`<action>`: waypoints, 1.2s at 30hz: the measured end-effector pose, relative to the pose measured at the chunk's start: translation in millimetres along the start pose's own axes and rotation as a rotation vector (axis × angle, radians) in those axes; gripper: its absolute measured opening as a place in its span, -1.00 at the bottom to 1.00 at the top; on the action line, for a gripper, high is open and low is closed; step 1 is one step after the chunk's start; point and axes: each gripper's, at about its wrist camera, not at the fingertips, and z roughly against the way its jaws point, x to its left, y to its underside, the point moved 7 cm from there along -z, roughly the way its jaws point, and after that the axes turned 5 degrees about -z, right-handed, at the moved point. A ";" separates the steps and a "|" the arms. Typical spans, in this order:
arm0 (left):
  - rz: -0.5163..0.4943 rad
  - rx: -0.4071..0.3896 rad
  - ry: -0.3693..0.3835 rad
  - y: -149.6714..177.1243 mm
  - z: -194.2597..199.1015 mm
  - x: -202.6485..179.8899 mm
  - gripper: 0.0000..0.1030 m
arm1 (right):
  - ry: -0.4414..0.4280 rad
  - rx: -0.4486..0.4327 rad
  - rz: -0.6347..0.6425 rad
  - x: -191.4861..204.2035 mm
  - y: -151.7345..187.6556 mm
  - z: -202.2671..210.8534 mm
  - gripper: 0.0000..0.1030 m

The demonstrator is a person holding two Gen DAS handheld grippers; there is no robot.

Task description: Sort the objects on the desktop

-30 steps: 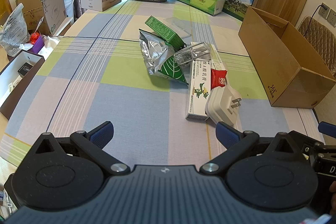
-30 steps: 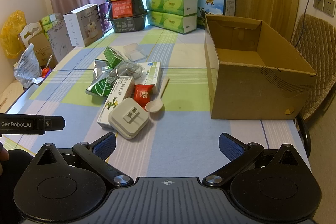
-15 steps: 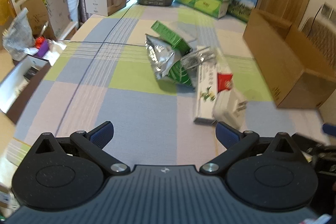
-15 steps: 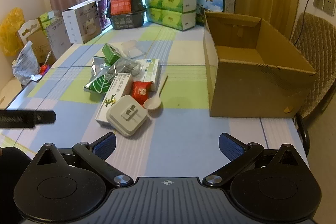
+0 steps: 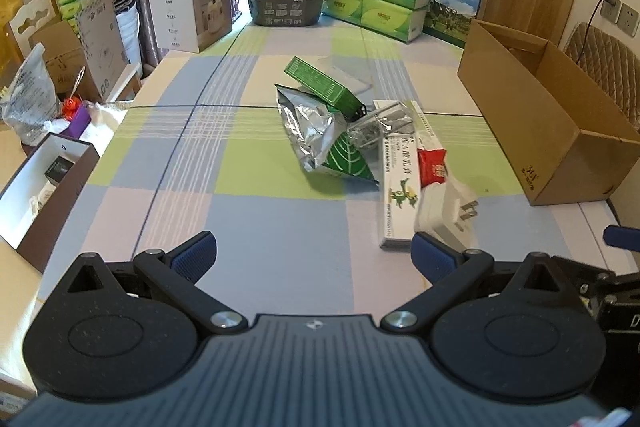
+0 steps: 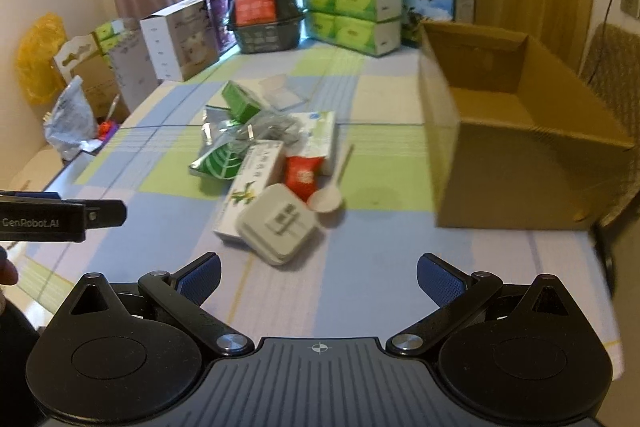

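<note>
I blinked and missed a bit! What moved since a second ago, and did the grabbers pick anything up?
Only the grabbers moved. The left gripper lifted its view and drifted a little; the right gripper came closer to the white plug and the pile. Both stayed open and empty. The foil bag, red packet, spoon and cardboard box stayed put.

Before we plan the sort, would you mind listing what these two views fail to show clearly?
- Cardboard box floor: left wrist view, hidden by its near wall; right wrist view shows part of it, blurred.
- Plug adapter: left wrist view, blurred, lower edge behind the left gripper finger.
- Print on the long white carton: right wrist view, motion blur.
- Items under the foil bag: both views, covered by the pile.
</note>
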 end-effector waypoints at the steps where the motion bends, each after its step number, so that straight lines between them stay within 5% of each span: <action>1: -0.002 0.000 -0.002 -0.6 -1.7 2.0 0.97 | -0.012 0.001 -0.009 2.0 1.0 -4.0 0.97; 16: -0.032 0.027 0.003 -11.9 -61.1 29.1 0.97 | -0.112 0.012 -0.215 3.6 -13.2 -77.1 0.96; 28: 0.078 0.101 0.073 0.3 -96.8 31.7 0.97 | -0.131 0.080 -0.296 2.4 -10.5 -120.2 0.96; 34: 0.039 0.103 0.036 1.7 -102.1 30.4 0.97 | -0.124 0.104 -0.323 1.8 -11.0 -128.4 0.37; 36: 0.055 0.110 0.044 2.5 -103.6 31.6 0.97 | -0.122 0.109 -0.310 -0.1 -10.7 -125.9 0.30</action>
